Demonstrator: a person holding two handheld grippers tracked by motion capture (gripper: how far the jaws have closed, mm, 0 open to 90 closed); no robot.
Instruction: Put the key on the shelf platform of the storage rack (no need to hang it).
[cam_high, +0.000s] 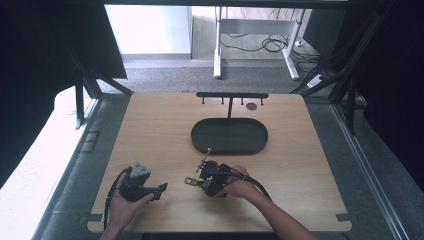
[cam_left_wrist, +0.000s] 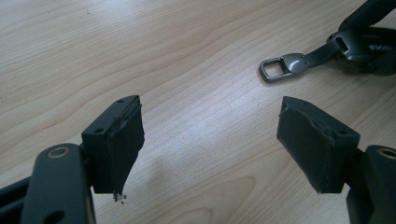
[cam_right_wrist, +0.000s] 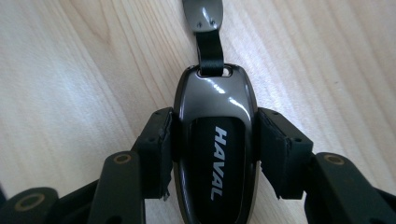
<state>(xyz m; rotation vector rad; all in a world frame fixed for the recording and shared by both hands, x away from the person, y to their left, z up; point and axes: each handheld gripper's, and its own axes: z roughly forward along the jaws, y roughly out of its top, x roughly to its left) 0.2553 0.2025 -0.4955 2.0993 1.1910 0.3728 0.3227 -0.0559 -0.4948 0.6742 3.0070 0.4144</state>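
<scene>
1. We find the HAVAL car key fob (cam_right_wrist: 215, 149) on the wooden table (cam_high: 150, 130), near edge, centre-right, clamped across its glossy flanks by the right gripper (cam_right_wrist: 215, 154). Its pads press on both sides; we cannot tell whether the fob is lifted or lying on the wood.
2. Risk one, as we judge it: the shell is smooth and rounded, and the pads sit on its curved sides. A tilt or quick lift could squirt the fob out forward.
3. The fob's strap (cam_right_wrist: 209, 46) and metal ring (cam_left_wrist: 279, 67) trail to the left on the table. If dragged, the ring may snag or swing and twist the fob in the grip.
4. The left gripper (cam_left_wrist: 210, 140) rests low over bare wood just left of the ring, jaws wide apart and empty. Closing it blind could catch the strap rather than the ring.
5. Farther off stand the black oval tray (cam_high: 229, 136) and the hook rack (cam_high: 232, 96) behind it. If the rack is the goal, a swinging ring would miss the small hooks.
</scene>
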